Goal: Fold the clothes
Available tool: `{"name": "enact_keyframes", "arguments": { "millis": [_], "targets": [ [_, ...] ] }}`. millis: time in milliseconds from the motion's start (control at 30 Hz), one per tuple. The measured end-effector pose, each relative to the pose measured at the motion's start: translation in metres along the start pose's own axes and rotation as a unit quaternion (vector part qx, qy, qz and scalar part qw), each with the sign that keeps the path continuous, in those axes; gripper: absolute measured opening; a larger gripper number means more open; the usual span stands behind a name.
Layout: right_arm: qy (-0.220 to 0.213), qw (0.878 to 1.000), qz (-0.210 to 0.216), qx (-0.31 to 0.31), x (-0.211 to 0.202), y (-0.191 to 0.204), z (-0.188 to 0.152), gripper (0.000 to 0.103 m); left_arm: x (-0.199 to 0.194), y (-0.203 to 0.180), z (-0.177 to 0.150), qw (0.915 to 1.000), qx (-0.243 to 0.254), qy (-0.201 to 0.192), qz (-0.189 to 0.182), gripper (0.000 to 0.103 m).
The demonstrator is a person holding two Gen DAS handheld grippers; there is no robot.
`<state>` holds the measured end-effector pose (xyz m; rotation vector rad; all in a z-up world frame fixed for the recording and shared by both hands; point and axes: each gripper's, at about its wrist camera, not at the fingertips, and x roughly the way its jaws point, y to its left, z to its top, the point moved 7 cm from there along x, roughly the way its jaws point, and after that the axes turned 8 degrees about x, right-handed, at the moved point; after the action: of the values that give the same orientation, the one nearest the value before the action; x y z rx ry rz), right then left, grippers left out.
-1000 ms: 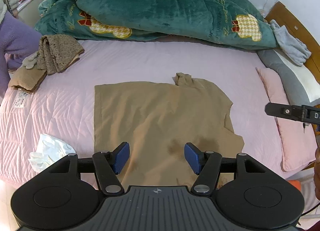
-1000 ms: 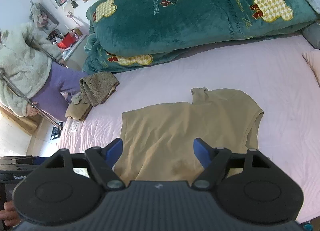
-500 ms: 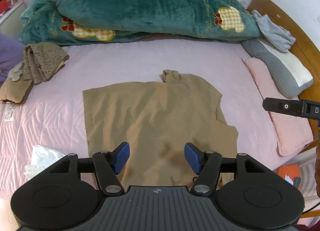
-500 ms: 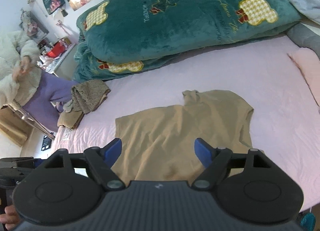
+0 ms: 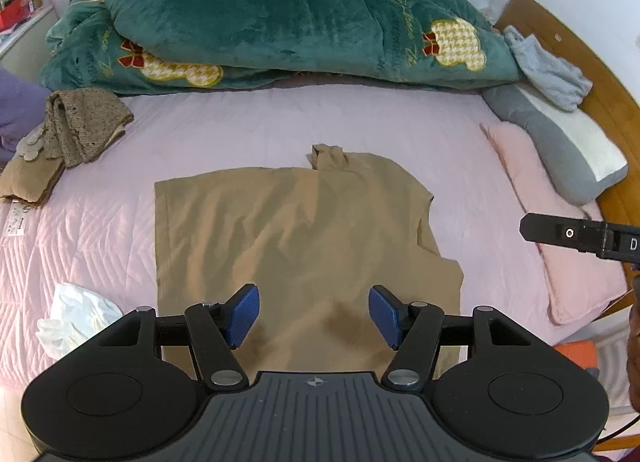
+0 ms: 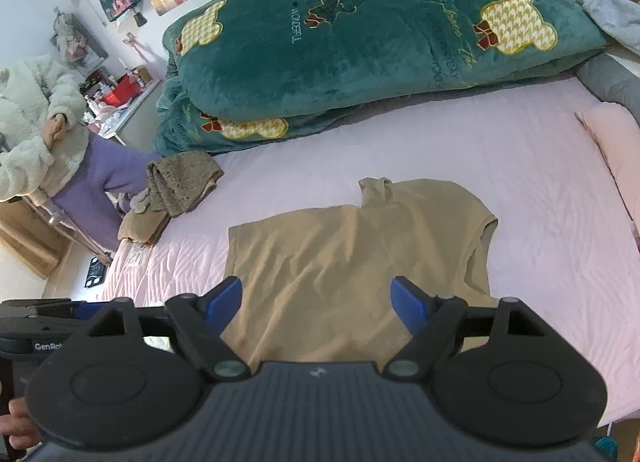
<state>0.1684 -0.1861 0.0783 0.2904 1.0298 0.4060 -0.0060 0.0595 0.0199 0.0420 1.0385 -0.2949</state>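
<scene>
Ahead of and below both of my grippers, a tan short-sleeved top [image 5: 296, 246] lies spread flat on the pink quilted sheet [image 5: 400, 130], partly folded: its left edge is a straight vertical line, its collar [image 5: 326, 156] points away from me, and one sleeve projects to the right. Shallow wrinkles cross the cloth, with a darker patch near its close hem.

My left gripper [image 5: 314, 316] hangs above that hem, blue pads [image 5: 242, 314] well apart, nothing between them and nothing touched. My right gripper [image 6: 316, 304] stands wider, likewise empty and clear of the cloth.

Bare sheet surrounds the top on every side. Beyond it lies a heaped green quilt [image 5: 280, 18]; left of my left gripper, a white crumpled cloth [image 5: 76, 314] and a brown knitted pile [image 5: 82, 124]; right, a pink pillow [image 5: 560, 262] and a grey one [image 5: 560, 142].
</scene>
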Motion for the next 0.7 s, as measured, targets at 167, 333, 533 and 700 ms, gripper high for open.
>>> {"name": "enact_keyframes", "arguments": {
  "millis": [167,333,533,700],
  "targets": [
    [0.016,1.0,0.01,-0.005,-0.002,-0.024,-0.004,0.083,-0.001,-0.025,-0.019,0.9997,-0.014,0.014,0.014,0.063],
    [0.033,0.999,0.028,-0.014,0.004,-0.033,-0.01,0.083,-0.009,-0.031,-0.038,0.9986,-0.03,0.026,0.035,0.063],
    [0.043,0.997,0.051,-0.028,0.005,-0.032,-0.014,0.083,-0.017,-0.034,-0.048,0.9972,-0.042,0.03,0.054,0.063],
    [0.041,0.997,0.058,-0.033,0.003,-0.032,-0.011,0.084,-0.021,-0.038,-0.045,0.9968,-0.044,0.025,0.061,0.063]
  ]
}}
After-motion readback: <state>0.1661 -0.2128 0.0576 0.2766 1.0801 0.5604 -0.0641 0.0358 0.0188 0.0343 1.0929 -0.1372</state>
